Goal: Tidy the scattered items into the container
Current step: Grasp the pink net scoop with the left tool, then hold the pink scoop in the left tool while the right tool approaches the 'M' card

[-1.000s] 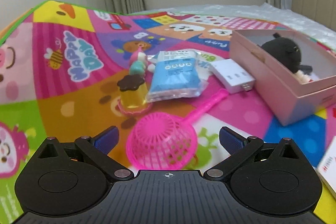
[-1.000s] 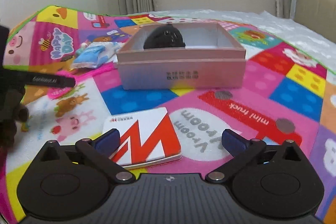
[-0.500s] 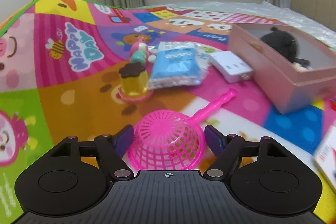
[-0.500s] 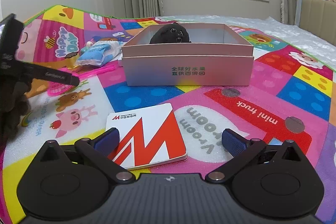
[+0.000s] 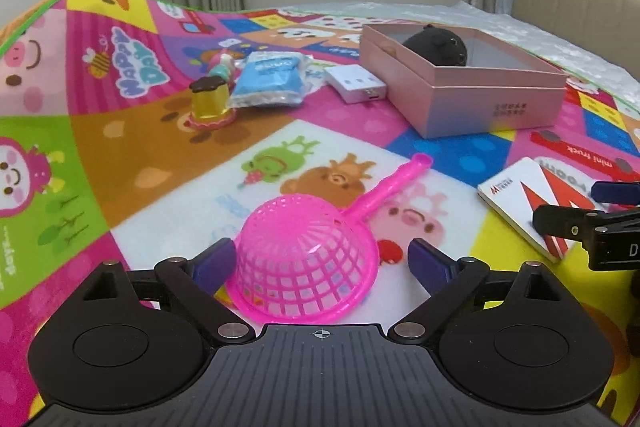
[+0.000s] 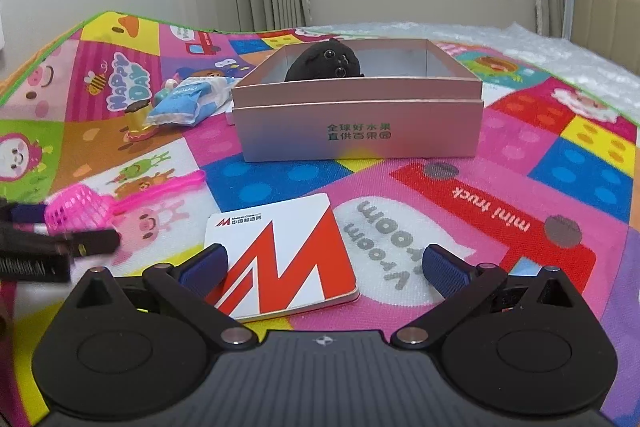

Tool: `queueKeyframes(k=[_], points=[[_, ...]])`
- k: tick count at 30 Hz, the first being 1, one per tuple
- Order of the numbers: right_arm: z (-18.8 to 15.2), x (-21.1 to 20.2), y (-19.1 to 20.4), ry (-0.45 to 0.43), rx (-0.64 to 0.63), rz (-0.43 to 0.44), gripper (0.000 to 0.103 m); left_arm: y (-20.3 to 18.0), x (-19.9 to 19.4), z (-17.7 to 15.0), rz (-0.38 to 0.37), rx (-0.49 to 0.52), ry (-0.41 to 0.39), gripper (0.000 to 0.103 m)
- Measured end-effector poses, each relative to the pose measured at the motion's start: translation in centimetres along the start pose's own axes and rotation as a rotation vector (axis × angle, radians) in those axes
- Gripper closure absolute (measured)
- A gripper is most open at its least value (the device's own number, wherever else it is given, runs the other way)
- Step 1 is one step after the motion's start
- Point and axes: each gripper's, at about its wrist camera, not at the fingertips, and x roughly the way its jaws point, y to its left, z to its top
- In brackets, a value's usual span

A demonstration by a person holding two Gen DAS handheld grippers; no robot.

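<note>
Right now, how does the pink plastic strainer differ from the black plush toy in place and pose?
The pink plastic strainer lies on the colourful play mat; the black plush toy already sits inside the pink cardboard box. The strainer is upside down, between the left gripper's opening jaws, not pressed; the plush toy is far from both grippers. The strainer is an open mesh; the plush toy looks solid.
</note>
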Motion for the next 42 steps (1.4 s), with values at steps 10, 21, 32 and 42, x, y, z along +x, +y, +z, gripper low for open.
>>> queueKeyframes(k=[10, 21, 32, 42], points=[[2.3, -3.4, -2.0, -0.018, 0.105, 0.070, 0.000, -1.2, -2.4, -0.8, -0.199, 0.026, 0.015, 0.003], [0.7, -1.8, 0.9, 0.015, -0.143, -0.169, 0.010, 0.0, -3.1, -1.1, -0.139, 0.040, 0.018, 0.002], [0.8, -3.7, 2.2, -0.035, -0.166, -0.117, 0.000, -0.9, -1.1, -1.0, -0.144, 0.100, 0.009, 0.001], [1.3, -3.6, 3.2, -0.055, -0.213, -0.095, 0.000, 0.5, -1.2, -0.7, 0.001, -0.006, -0.016, 0.014]])
